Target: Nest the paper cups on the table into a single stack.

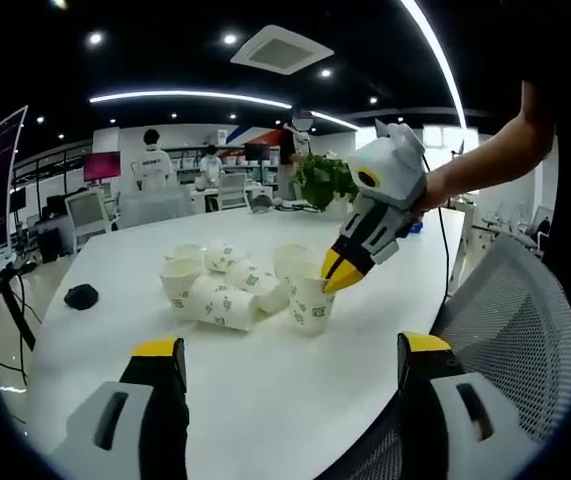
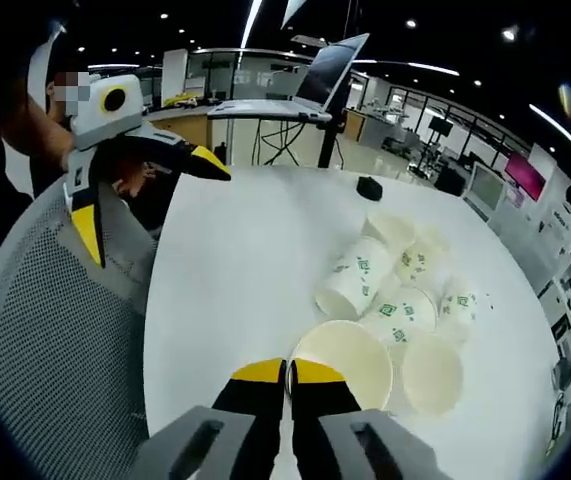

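On the white worktop [image 1: 265, 390], a cluster of paper cups [image 1: 227, 285] with green print is sitting near the middle, some upright and some lying on their sides, touching one another. At the near edge of that cluster, the right tool [image 1: 343, 268] is pinching the rim of an upright cup [image 2: 343, 360], its yellow-tipped jaws nearly closed on the paper wall. The left tool [image 2: 145, 195] is hovering with its jaws spread wide above the worktop's edge, holding nothing, beside a grey mesh chair [image 2: 55, 340]. A small black object [image 1: 81, 295] is lying apart from the cups. Around the worktop an open office is stretching out: ceiling light strips, monitors, a leafy green plant [image 1: 325, 180] and people working at far desks.
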